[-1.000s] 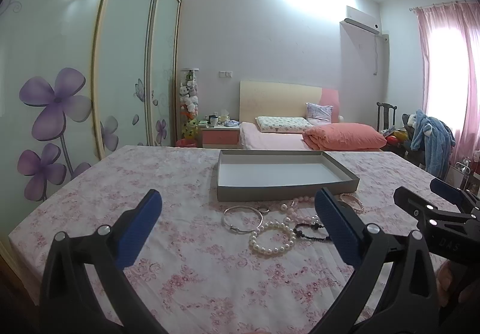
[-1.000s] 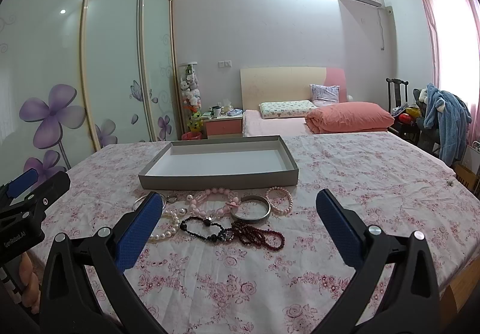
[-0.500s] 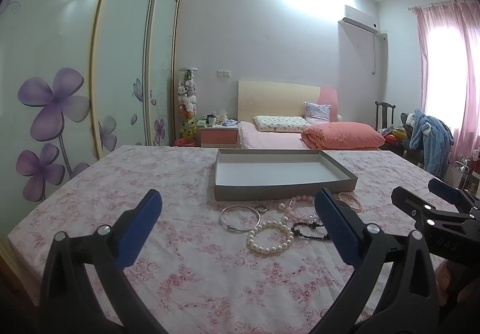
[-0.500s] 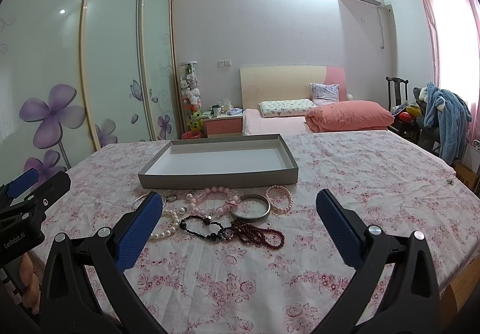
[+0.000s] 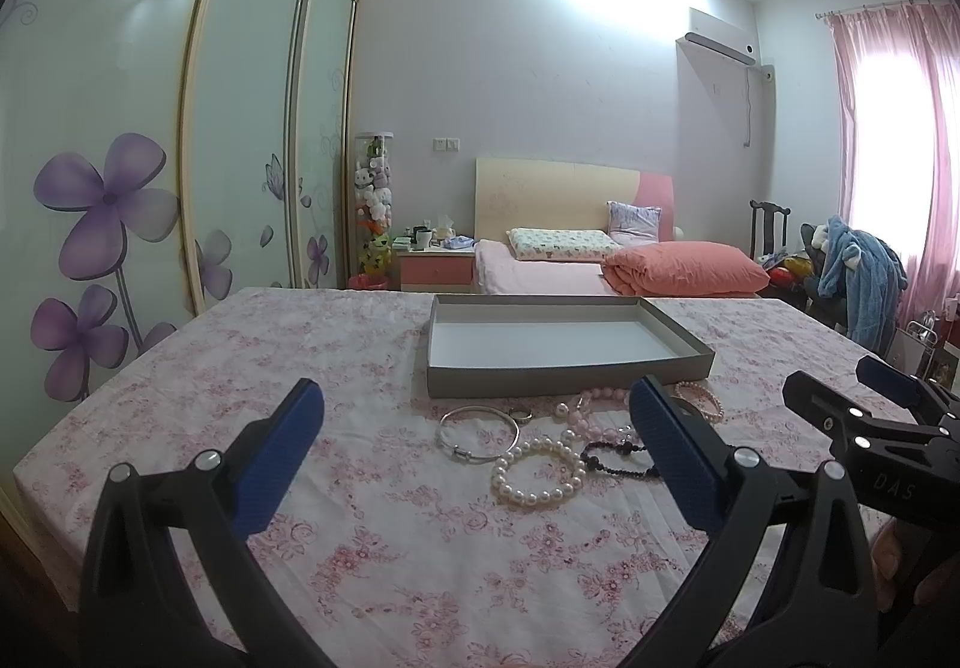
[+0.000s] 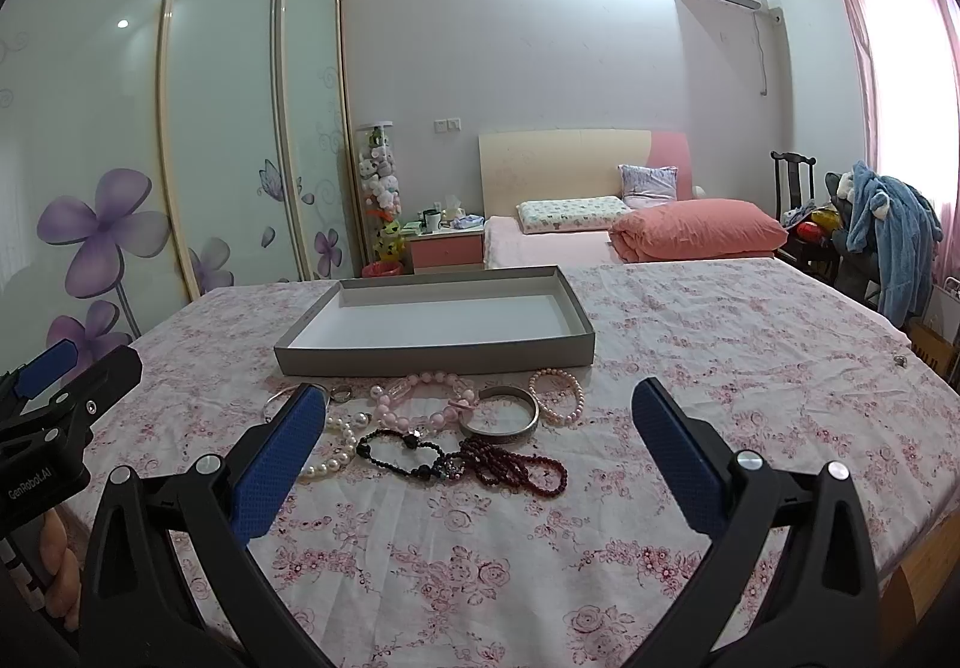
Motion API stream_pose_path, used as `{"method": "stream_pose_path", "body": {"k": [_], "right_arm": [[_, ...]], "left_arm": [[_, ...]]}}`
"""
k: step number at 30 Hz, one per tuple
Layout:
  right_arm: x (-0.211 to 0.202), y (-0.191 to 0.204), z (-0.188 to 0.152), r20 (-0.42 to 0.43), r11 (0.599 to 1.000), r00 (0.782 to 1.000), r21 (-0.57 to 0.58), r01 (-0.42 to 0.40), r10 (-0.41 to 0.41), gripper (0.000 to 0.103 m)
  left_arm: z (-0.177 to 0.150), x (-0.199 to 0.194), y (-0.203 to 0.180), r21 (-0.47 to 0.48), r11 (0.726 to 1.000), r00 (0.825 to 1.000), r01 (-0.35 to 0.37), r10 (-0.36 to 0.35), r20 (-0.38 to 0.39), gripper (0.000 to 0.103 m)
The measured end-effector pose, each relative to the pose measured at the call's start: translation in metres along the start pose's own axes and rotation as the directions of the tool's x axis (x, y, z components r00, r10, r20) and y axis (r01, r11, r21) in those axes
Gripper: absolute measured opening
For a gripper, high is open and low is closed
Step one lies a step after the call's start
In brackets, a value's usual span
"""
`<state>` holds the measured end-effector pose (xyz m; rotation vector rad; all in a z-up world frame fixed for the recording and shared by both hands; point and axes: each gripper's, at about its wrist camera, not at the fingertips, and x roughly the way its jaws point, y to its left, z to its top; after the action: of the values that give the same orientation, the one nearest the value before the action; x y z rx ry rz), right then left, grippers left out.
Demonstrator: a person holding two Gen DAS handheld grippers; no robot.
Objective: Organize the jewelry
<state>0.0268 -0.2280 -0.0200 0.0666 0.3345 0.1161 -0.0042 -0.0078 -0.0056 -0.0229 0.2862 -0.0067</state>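
Note:
A shallow grey box tray (image 5: 564,371) (image 6: 432,353) with a white floor stands empty on the floral tablecloth. Several bracelets lie in front of it: a thin silver bangle (image 5: 478,431), a white pearl bracelet (image 5: 538,473) (image 6: 336,449), a pink bead bracelet (image 6: 423,407), a wide silver bangle (image 6: 501,419), a small pink pearl bracelet (image 6: 558,395), a black bead bracelet (image 6: 399,449) and dark red beads (image 6: 516,467). My left gripper (image 5: 477,443) is open, held near and above the jewelry. My right gripper (image 6: 477,443) is open, likewise empty.
The table (image 6: 750,368) is covered with a pink floral cloth. A bed with an orange quilt (image 5: 684,266) stands behind it. Sliding wardrobe doors (image 5: 180,158) are at the left. A chair with blue clothes (image 6: 888,236) is at the right.
Both grippers stay open. The views have shifted only slightly; the jewelry and tray have not moved.

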Motion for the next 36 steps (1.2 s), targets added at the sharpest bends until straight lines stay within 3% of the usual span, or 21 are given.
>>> {"method": "stream_pose_path", "body": {"k": [36], "right_arm": [[0.010, -0.003, -0.003, -0.032, 1.000, 0.999, 0.002, 0.005, -0.005, 0.101]], "left_arm": [[-0.008, 0.009, -0.002, -0.008, 1.000, 0.999, -0.004, 0.004, -0.037, 0.099]]}}
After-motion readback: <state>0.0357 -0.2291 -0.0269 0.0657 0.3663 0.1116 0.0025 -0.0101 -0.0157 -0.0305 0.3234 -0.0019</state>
